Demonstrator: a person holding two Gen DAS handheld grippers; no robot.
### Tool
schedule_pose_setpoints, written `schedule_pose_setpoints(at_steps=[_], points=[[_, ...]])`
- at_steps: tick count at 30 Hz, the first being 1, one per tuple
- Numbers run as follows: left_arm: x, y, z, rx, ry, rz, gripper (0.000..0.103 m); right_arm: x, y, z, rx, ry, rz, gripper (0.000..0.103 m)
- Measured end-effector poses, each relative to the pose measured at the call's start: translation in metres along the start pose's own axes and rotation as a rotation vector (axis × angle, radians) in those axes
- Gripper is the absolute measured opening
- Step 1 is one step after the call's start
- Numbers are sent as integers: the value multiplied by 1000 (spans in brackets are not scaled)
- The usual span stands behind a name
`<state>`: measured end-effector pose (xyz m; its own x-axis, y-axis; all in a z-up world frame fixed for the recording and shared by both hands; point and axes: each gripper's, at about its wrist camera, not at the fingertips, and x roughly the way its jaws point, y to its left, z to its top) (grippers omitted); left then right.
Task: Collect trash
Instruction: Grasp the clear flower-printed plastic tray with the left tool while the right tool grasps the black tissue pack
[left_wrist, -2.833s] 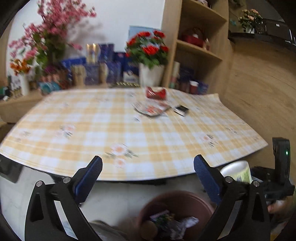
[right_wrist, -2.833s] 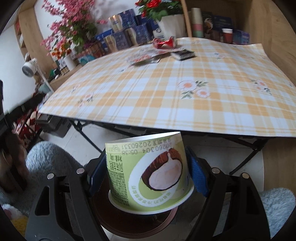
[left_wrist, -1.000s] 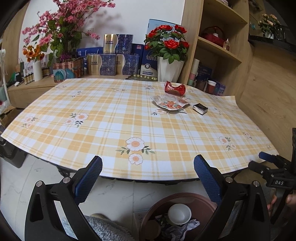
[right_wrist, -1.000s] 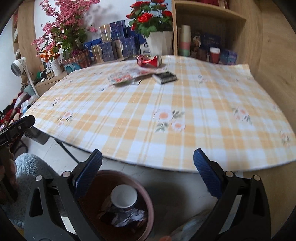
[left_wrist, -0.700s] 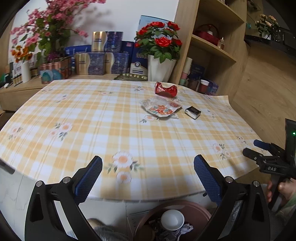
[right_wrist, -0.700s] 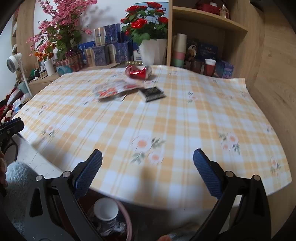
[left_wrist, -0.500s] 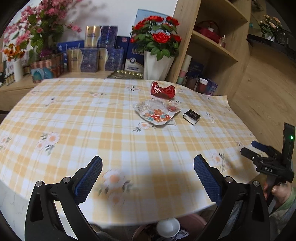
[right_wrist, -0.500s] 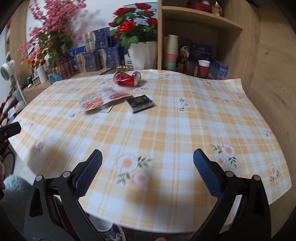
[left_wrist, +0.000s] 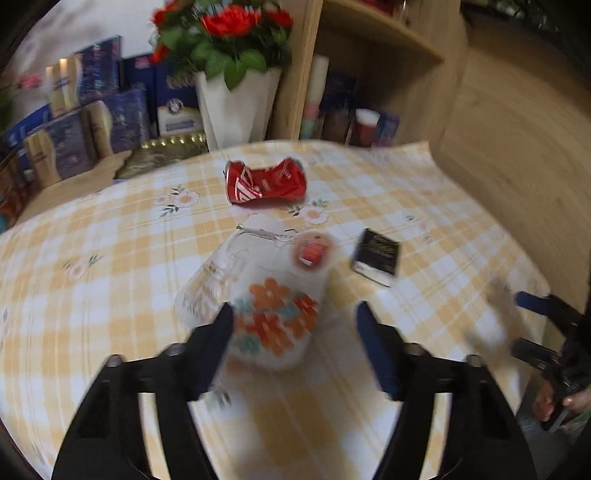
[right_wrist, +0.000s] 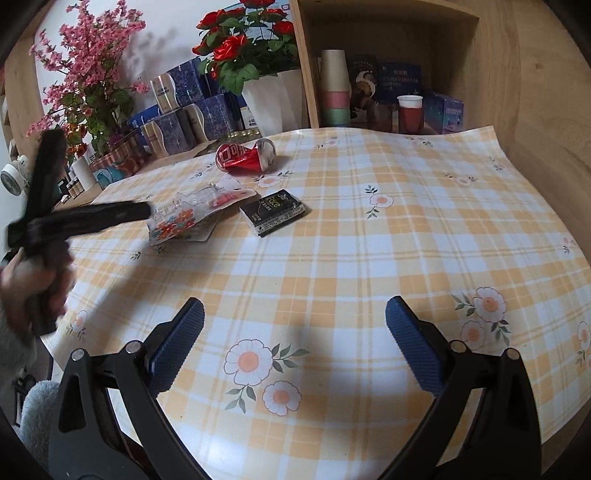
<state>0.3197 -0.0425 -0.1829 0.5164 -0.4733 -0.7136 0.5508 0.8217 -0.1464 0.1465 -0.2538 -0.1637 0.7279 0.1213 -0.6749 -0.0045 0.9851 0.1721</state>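
Observation:
A clear plastic wrapper with an orange flower print (left_wrist: 273, 317) lies on the checked tablecloth (left_wrist: 110, 280). My left gripper (left_wrist: 295, 325) is open, its jaws on either side of the wrapper's near end; this view is blurred. Behind the wrapper lie a crushed red can (left_wrist: 266, 182) and a small black box (left_wrist: 376, 256). In the right wrist view the left gripper (right_wrist: 122, 214) reaches over the wrapper (right_wrist: 184, 221), with the can (right_wrist: 245, 155) and black box (right_wrist: 273, 212) beyond. My right gripper (right_wrist: 293, 343) is open and empty above the near part of the tablecloth (right_wrist: 406, 229).
A white vase of red roses (right_wrist: 266, 96) and blue boxes (right_wrist: 192, 110) stand behind the table. A wooden shelf unit (right_wrist: 388, 55) with stacked cups (right_wrist: 334, 88) is at the back right. The right gripper shows at the right edge of the left wrist view (left_wrist: 554, 332).
Both grippers rose from the brown bin below the table edge to over the table. The left one advanced to the flowered wrapper and its jaws narrowed. The bin is out of view.

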Motion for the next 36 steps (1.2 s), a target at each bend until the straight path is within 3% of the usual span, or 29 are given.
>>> schedule_pose_setpoints(at_steps=[2, 5, 14, 17, 19, 22, 29, 36], points=[[16, 13, 12, -27, 20, -27, 61, 1, -1, 2, -15, 2, 0, 97], [32, 26, 20, -41, 39, -10, 61, 4, -5, 4, -25, 4, -10, 97], [64, 23, 22, 58, 104, -1, 63, 19, -16, 8, 17, 32, -4, 97], [65, 28, 21, 14, 102, -19, 57, 24, -15, 13, 15, 36, 4, 97], [57, 38, 17, -92, 71, -60, 56, 27, -13, 17, 8, 35, 7, 97], [40, 44, 9, -166, 17, -60, 56, 37, -10, 27, -8, 53, 23, 97], [-21, 55, -3, -217, -103, 10, 56, 85, 7, 65, -120, 94, 46, 97], [-71, 66, -22, -238, -158, 49, 56, 148, 26, 92, -247, 186, 26, 97]])
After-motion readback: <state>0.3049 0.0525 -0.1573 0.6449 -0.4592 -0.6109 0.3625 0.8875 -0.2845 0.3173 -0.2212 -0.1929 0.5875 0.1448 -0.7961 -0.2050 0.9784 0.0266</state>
